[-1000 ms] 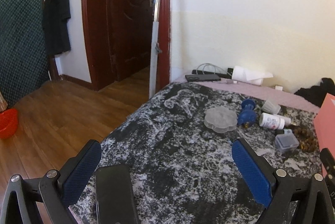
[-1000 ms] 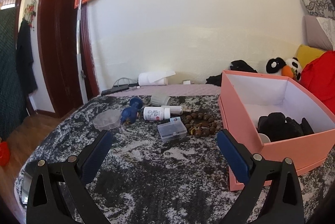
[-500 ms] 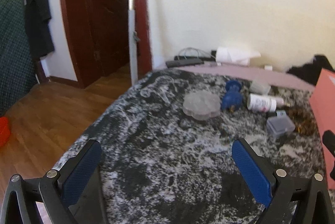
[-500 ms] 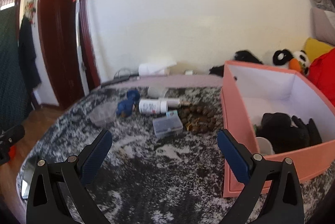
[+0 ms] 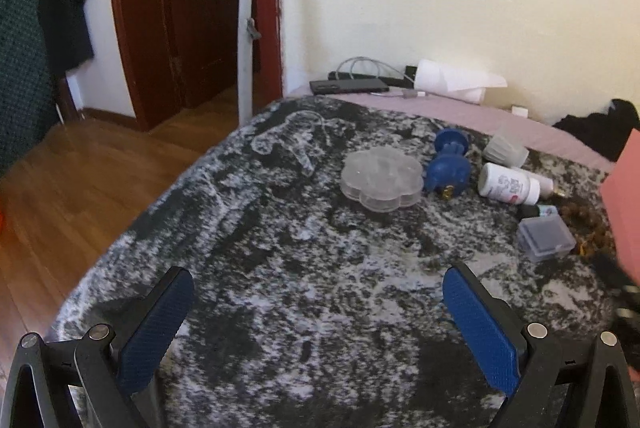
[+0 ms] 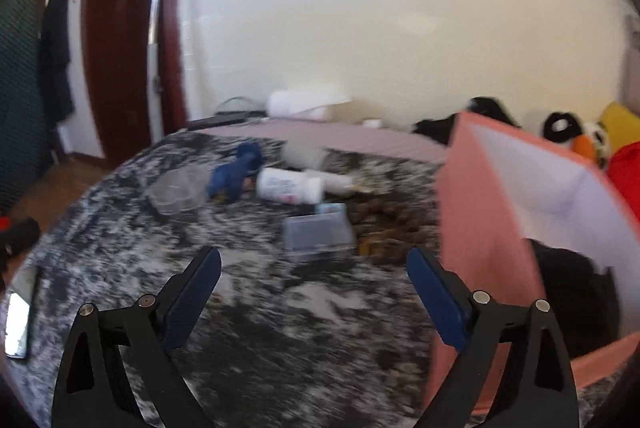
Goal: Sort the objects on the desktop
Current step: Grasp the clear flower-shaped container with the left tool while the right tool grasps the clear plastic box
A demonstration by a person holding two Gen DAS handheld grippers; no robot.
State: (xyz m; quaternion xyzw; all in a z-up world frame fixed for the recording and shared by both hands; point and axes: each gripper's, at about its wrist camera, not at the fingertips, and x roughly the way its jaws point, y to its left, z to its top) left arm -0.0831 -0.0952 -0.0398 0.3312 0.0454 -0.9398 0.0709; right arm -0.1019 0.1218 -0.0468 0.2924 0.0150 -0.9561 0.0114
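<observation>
Desktop clutter lies ahead of both your grippers on the mottled tablecloth (image 5: 304, 292). Nearest your right gripper (image 6: 314, 288) is the small clear plastic case (image 6: 318, 236), just beyond its fingertips, long axis running across the jaws, beside the pink box (image 6: 472, 228). Those jaws are closing slightly with nothing between them. Your left gripper (image 5: 318, 308) hangs spread and empty, well short of the flower-shaped clear box (image 5: 382, 180).

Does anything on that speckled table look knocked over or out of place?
Yes. The white pill bottle lies on its side instead of standing, next to the clear flower-shaped box and a blue toy. A phone sits right at the table's near edge, where it might slip off.
</observation>
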